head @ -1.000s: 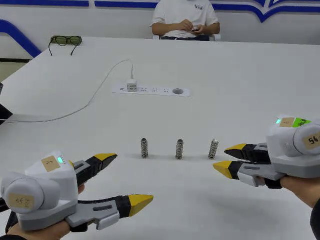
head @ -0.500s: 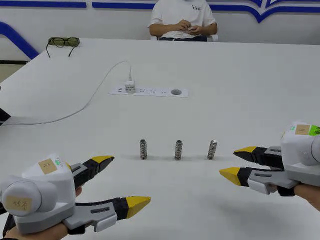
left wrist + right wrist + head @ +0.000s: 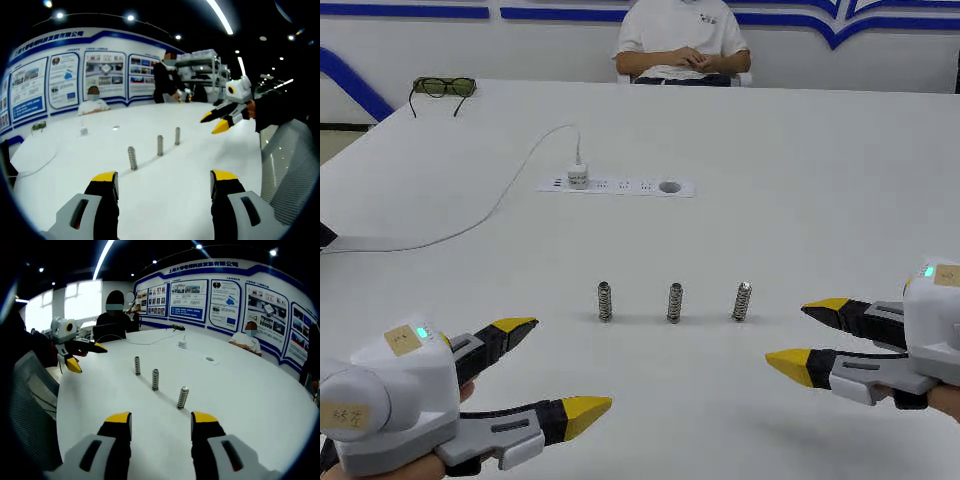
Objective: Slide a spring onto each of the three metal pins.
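Observation:
Three metal pins stand upright in a row on the white table, each with a spring around it: the left pin (image 3: 605,301), the middle pin (image 3: 675,302) and the right pin (image 3: 742,301). From the left gripper view the same row runs from the nearest pin (image 3: 132,158) to the farthest pin (image 3: 177,136). In the right gripper view the closest pin (image 3: 183,397) is just ahead. My left gripper (image 3: 552,366) is open at the near left, holding nothing. My right gripper (image 3: 810,335) is open at the near right, right of the row and apart from it.
A white power strip (image 3: 616,185) with a plugged charger (image 3: 578,177) and a cable (image 3: 470,225) lies beyond the pins. Dark glasses (image 3: 442,88) rest at the far left corner. A person (image 3: 682,40) sits at the table's far edge.
My right gripper has drawn back to the right and downward, away from the right pin. My left gripper has sunk slightly toward me. The pins and springs have not moved.

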